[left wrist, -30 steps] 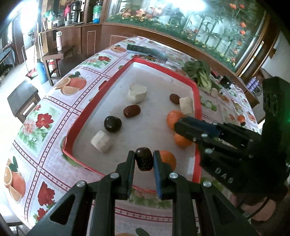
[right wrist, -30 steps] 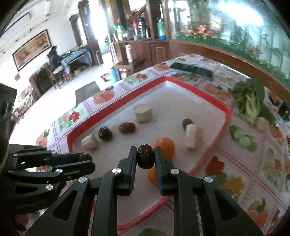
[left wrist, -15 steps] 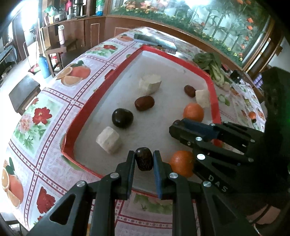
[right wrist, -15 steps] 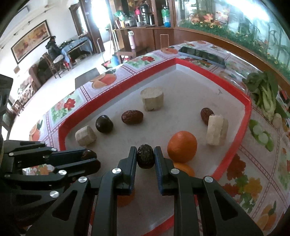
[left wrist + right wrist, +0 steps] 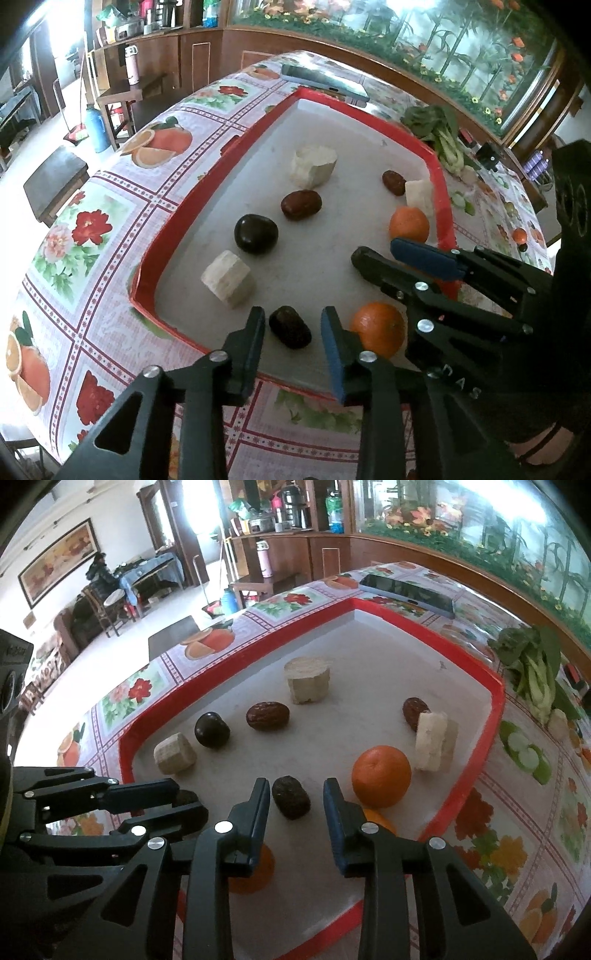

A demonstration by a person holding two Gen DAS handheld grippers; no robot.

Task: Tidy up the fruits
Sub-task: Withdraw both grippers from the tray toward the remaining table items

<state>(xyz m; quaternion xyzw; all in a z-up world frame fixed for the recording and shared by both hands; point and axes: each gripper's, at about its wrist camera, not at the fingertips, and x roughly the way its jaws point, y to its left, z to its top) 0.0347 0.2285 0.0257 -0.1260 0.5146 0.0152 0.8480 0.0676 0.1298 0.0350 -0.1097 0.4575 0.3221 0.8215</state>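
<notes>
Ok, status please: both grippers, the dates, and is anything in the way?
Left gripper open, dark date lying on tray between its fingers. Right gripper open, second date likewise. Near orange close beside left gripper, not blocking.

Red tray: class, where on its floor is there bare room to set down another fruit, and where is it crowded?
The far end of the red tray, beyond the pale chunk, is bare. So is the middle, between the red date and the orange. The near edge is crowded: both open grippers, left and right, dates and oranges.
</notes>
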